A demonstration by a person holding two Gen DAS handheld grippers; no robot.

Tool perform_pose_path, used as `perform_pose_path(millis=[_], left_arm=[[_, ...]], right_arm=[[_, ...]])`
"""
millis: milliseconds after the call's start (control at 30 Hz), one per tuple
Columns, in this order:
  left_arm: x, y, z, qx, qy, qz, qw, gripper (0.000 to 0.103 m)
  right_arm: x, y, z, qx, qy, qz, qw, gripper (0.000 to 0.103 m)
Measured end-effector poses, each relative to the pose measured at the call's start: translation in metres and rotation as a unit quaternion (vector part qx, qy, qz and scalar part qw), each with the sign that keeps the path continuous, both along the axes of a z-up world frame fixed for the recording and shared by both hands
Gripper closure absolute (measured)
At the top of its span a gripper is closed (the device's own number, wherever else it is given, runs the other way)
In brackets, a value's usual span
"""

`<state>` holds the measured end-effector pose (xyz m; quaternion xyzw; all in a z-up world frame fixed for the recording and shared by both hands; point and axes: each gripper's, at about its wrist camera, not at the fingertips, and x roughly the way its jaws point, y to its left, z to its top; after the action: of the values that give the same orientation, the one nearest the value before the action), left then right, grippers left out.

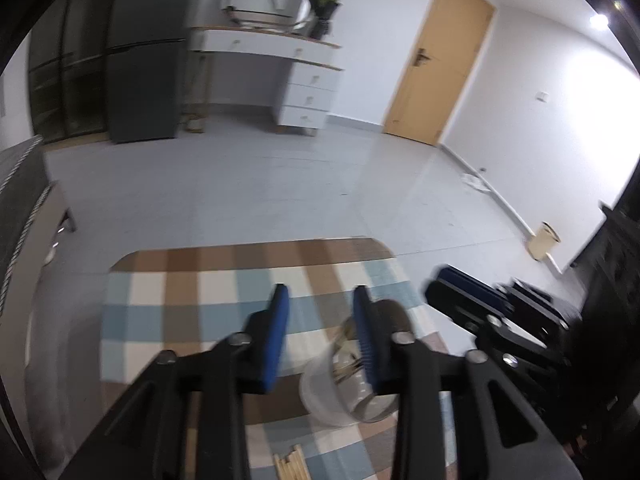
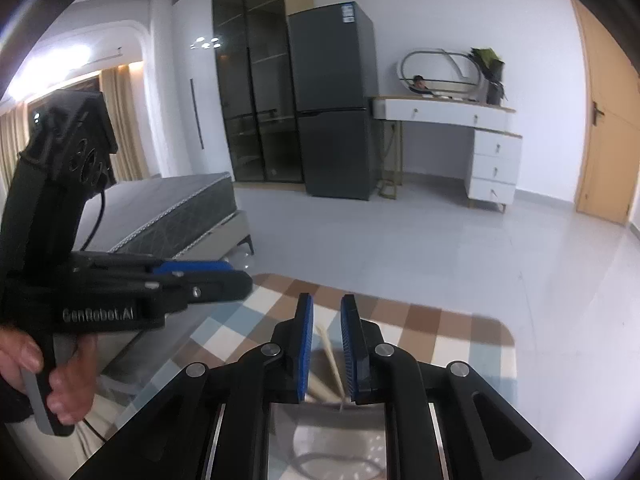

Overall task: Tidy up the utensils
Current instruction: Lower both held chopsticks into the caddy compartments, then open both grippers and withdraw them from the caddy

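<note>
Below, we saw a checked tablecloth (image 1: 168, 300); beyond it, grey floor (image 1: 248, 184). Left gripper (image 1: 320, 300) gaped wide, right gripper (image 2: 326, 308) narrow around 1 chopstick (image 2: 331, 354).

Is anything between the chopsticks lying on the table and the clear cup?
Nothing visible does: the loose chopsticks lie near the table's front edge, with only checked tablecloth between them and the clear cup. The left claw hovers above.

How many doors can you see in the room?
1: a tan door shut in the far wall, right of the white desk. Others may lie outside the view.
</note>
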<state>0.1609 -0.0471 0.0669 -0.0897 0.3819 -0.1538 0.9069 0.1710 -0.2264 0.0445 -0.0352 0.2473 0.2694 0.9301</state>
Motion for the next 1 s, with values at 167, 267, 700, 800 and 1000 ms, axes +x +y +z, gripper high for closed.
perform_pose_path(millis=[167,267,700,800,1000], left_arm=[[-0.016,0.013,0.008,0.01,-0.001,0.028,0.9996,0.059],[-0.029,0.017,0.013,0.032,-0.01,0.043,0.9985,0.053],[-0.094,0.038,0.031,0.027,-0.075,0.09,0.9928,0.02],[-0.103,0.041,0.03,0.03,-0.083,0.092,0.9918,0.018],[-0.122,0.05,0.022,0.035,-0.1,0.111,0.9882,0.01]], right_arm=[[-0.023,-0.016,-0.004,0.047,0.02,-0.031,0.998,0.043],[-0.045,-0.024,0.001,0.067,-0.002,-0.074,0.995,0.027],[-0.126,-0.013,0.021,0.091,-0.047,-0.123,0.987,0.005],[-0.137,-0.005,0.02,0.079,-0.046,-0.132,0.987,0.003],[-0.159,0.006,0.016,0.057,-0.049,-0.155,0.985,0.003]])
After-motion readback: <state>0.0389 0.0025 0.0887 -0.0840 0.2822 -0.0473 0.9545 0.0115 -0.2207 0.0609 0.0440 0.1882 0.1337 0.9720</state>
